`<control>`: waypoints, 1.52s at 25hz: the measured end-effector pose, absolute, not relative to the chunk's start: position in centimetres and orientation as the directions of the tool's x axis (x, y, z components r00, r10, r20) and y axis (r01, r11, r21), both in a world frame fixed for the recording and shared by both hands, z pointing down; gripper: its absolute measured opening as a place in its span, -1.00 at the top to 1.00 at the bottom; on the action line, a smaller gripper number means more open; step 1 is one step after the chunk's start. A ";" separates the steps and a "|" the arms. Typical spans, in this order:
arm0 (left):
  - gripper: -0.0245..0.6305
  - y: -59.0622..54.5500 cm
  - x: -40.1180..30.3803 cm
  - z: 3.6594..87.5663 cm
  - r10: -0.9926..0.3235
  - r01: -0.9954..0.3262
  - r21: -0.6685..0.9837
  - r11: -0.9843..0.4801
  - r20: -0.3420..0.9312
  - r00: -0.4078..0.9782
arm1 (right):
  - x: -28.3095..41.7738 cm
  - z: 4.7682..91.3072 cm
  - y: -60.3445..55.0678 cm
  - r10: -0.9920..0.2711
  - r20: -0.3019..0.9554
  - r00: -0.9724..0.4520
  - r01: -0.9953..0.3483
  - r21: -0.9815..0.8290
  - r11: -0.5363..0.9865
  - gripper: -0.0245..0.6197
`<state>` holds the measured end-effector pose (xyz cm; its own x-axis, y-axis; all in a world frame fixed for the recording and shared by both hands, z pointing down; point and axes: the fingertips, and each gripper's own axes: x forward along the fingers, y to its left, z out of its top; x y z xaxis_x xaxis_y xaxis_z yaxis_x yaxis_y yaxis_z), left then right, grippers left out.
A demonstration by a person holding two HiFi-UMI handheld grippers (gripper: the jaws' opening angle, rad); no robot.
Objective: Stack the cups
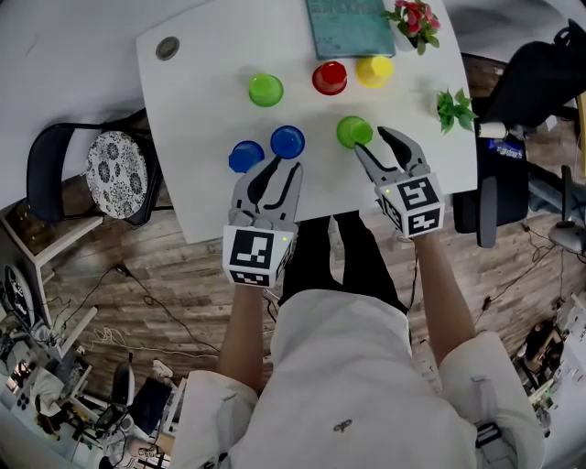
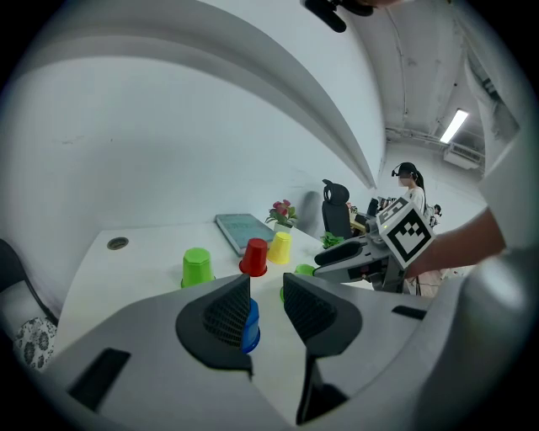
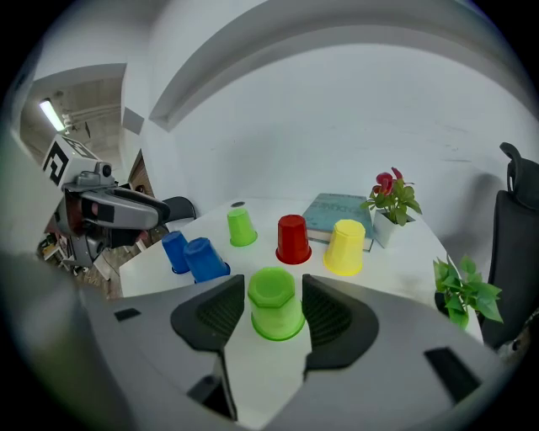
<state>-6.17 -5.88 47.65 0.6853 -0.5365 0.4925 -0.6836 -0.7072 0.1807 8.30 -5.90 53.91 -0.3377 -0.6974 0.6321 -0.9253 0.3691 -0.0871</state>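
Observation:
Several upturned cups stand on the white table (image 1: 201,183): a green one (image 1: 265,89), a red one (image 1: 330,78) and a yellow one (image 1: 374,70) at the back, with two blue ones (image 1: 287,141) (image 1: 245,156) and a second green cup (image 1: 353,131) nearer me. My right gripper (image 1: 373,142) is open. In the right gripper view, that near green cup (image 3: 274,305) stands on the table between its pads (image 3: 221,313), which do not press on it. My left gripper (image 1: 278,168) is open with a narrow empty gap, just behind a blue cup (image 2: 250,327) half hidden by its left jaw.
A teal book (image 1: 348,26) and a pot of red flowers (image 1: 417,18) lie at the table's far edge. A small green plant (image 1: 455,110) stands at its right edge. A patterned chair (image 1: 114,169) is on the left and a black office chair (image 1: 526,92) on the right.

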 end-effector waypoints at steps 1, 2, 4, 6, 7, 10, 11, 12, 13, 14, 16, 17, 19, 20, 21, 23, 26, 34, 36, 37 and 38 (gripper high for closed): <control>0.57 -5.9 -6.1 47.7 -0.537 -0.683 0.176 -0.709 0.493 0.684 | 8.4 53.6 -5.8 -0.700 0.629 -0.338 -0.926 -0.087 0.368 0.24; 0.56 -6.0 -5.9 47.8 -0.538 -0.683 0.172 -0.710 0.495 0.683 | 8.5 53.3 -5.8 -0.704 0.626 -0.337 -0.927 -0.088 0.366 0.24; 0.53 -6.2 -5.7 48.1 -0.543 -0.689 0.162 -0.707 0.499 0.675 | 8.7 52.7 -5.6 -0.712 0.617 -0.335 -0.928 -0.088 0.361 0.24; 0.47 -6.4 -5.7 48.5 -0.557 -0.701 0.146 -0.698 0.505 0.660 | 8.9 52.0 -5.4 -0.720 0.608 -0.334 -0.930 -0.089 0.357 0.25; 0.44 -6.5 -5.7 48.8 -0.564 -0.709 0.139 -0.692 0.508 0.651 | 9.0 51.6 -5.3 -0.724 0.603 -0.335 -0.930 -0.089 0.356 0.26; 0.35 -6.9 -5.7 49.5 -0.580 -0.728 0.123 -0.675 0.520 0.626 | 9.1 50.6 -4.9 -0.731 0.593 -0.338 -0.930 -0.092 0.356 0.26; 0.33 -7.0 -5.8 49.9 -0.584 -0.735 0.119 -0.667 0.530 0.615 | 9.1 50.3 -4.9 -0.733 0.590 -0.340 -0.929 -0.093 0.357 0.26; 0.30 -7.1 -5.9 50.3 -0.589 -0.747 0.113 -0.656 0.542 0.599 | 9.2 50.1 -4.8 -0.734 0.586 -0.342 -0.929 -0.093 0.358 0.27; 0.29 -7.3 -6.0 50.8 -0.597 -0.761 0.104 -0.641 0.556 0.578 | 9.2 49.8 -4.7 -0.736 0.583 -0.344 -0.928 -0.093 0.360 0.27; 0.28 -7.5 -6.1 51.2 -0.605 -0.775 0.094 -0.625 0.569 0.558 | 9.3 49.6 -4.6 -0.737 0.581 -0.346 -0.928 -0.094 0.361 0.27; 0.24 -7.7 -6.0 51.7 -0.617 -0.792 0.081 -0.605 0.582 0.530 | 9.5 49.2 -4.3 -0.737 0.579 -0.349 -0.927 -0.094 0.364 0.27; 0.23 -7.8 -5.9 52.0 -0.619 -0.797 0.080 -0.599 0.586 0.524 | 9.6 49.1 -4.2 -0.736 0.580 -0.349 -0.926 -0.094 0.366 0.28; 0.20 -7.9 -5.5 52.5 -0.617 -0.802 0.082 -0.592 0.594 0.516 | 9.9 49.0 -3.9 -0.732 0.585 -0.348 -0.926 -0.093 0.365 0.32; 0.20 -8.0 -5.4 52.7 -0.616 -0.805 0.080 -0.588 0.600 0.510 | 10.0 49.0 -3.8 -0.730 0.588 -0.348 -0.926 -0.094 0.365 0.34; 0.20 -8.0 -5.3 53.0 -0.615 -0.808 0.077 -0.584 0.608 0.502 | 10.0 49.0 -3.6 -0.727 0.591 -0.349 -0.925 -0.096 0.367 0.34; 0.19 -8.3 -5.4 53.5 -0.619 -0.820 0.064 -0.568 0.624 0.478 | 10.1 49.1 -3.5 -0.723 0.593 -0.355 -0.923 -0.100 0.371 0.34; 0.19 -8.8 -5.6 53.8 -0.638 -0.840 0.020 -0.542 0.642 0.426 | 10.3 49.2 -3.4 -0.720 0.593 -0.360 -0.921 -0.105 0.374 0.34; 0.19 -9.8 -6.4 54.0 -0.678 -0.869 -0.050 -0.493 0.648 0.347 | 10.6 49.5 -3.7 -0.703 0.598 -0.386 -0.910 -0.120 0.397 0.34; 0.19 -10.0 -6.6 54.0 -0.687 -0.873 -0.070 -0.482 0.649 0.328 | 10.6 49.6 -3.8 -0.698 0.599 -0.393 -0.906 -0.123 0.405 0.34; 0.19 -10.0 -6.6 54.0 -0.692 -0.874 -0.080 -0.478 0.648 0.319 | 10.6 49.6 -3.9 -0.695 0.599 -0.397 -0.904 -0.124 0.409 0.34; 0.19 -10.1 -6.7 54.0 -0.697 -0.875 -0.091 -0.475 0.647 0.310 | 10.6 49.6 -4.0 -0.693 0.600 -0.401 -0.902 -0.125 0.414 0.34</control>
<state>-6.73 -10.07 53.97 0.3105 -0.6966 0.6468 -0.8753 -0.4749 -0.0914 10.61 -3.98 49.63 -0.4009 -0.6927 0.5995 -0.9018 0.4137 -0.1251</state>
